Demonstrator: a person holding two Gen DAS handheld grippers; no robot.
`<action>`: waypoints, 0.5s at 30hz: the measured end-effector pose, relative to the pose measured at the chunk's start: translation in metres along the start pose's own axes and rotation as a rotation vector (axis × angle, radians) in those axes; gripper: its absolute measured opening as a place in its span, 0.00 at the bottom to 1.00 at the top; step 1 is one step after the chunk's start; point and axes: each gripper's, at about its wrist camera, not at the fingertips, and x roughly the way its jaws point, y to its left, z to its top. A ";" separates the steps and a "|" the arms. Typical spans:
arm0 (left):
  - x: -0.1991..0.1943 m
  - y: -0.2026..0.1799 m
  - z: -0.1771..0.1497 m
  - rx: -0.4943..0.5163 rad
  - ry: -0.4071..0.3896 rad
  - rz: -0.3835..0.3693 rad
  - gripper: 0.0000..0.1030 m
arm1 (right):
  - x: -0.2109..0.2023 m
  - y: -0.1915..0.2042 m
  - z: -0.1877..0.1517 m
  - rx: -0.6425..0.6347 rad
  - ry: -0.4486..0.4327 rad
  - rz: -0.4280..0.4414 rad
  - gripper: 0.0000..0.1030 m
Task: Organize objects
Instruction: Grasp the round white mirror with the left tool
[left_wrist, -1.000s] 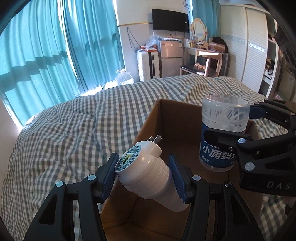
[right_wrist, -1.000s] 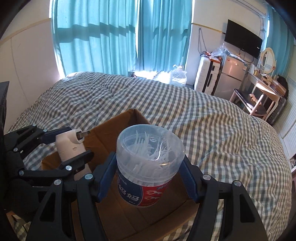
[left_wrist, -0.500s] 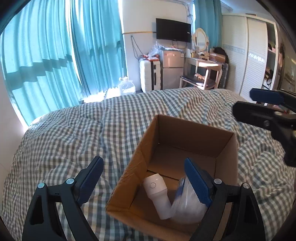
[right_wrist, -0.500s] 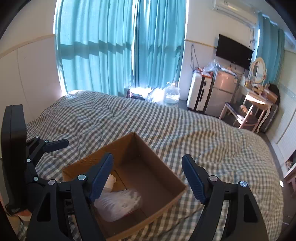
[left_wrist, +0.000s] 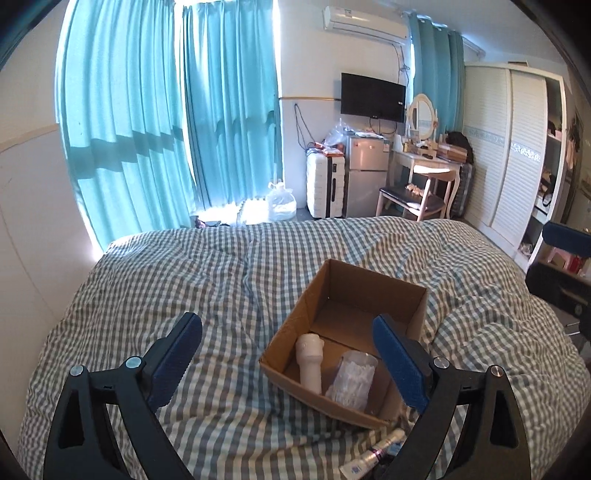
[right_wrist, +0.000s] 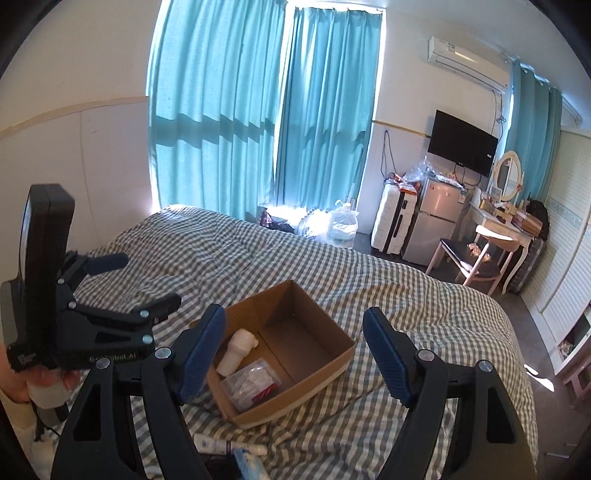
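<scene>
Cardboard box (left_wrist: 345, 334) on checked bed (left_wrist: 184, 295), now holding white bottle (left_wrist: 309, 360) and clear floss-pick jar (left_wrist: 351, 380), both dropped from left claw (left_wrist: 288, 360) and right claw (right_wrist: 295, 347): wide open, empty. Tubes (right_wrist: 229, 448) at six o'clock outstanding.

Cardboard box (left_wrist: 364, 286): plain brown corrugated board, matt, unprinted inside. White bottle (left_wrist: 310, 356) in the box: smooth, matt off-white plastic. Clear jar (left_wrist: 352, 380) beside it: transparent glossy plastic. Duvet (left_wrist: 177, 295): soft woven cloth, grey-and-white check, creased. Left gripper (left_wrist: 286, 354) and right gripper (right_wrist: 293, 349): matt black plastic arms, bright metal screws, rough-textured blue pads (left_wrist: 400, 363). Curtains (left_wrist: 166, 122): thin teal cloth, translucent. Chair (left_wrist: 415, 197): pale painted wood.
</scene>
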 end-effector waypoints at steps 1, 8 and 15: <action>-0.006 0.001 -0.004 -0.006 0.001 0.008 0.93 | -0.008 0.005 -0.005 -0.005 0.000 0.002 0.74; -0.031 0.001 -0.053 -0.013 0.031 0.029 0.94 | -0.042 0.026 -0.060 0.045 0.042 0.064 0.74; -0.033 -0.005 -0.117 -0.005 0.100 0.030 0.94 | -0.037 0.031 -0.139 0.112 0.150 0.023 0.74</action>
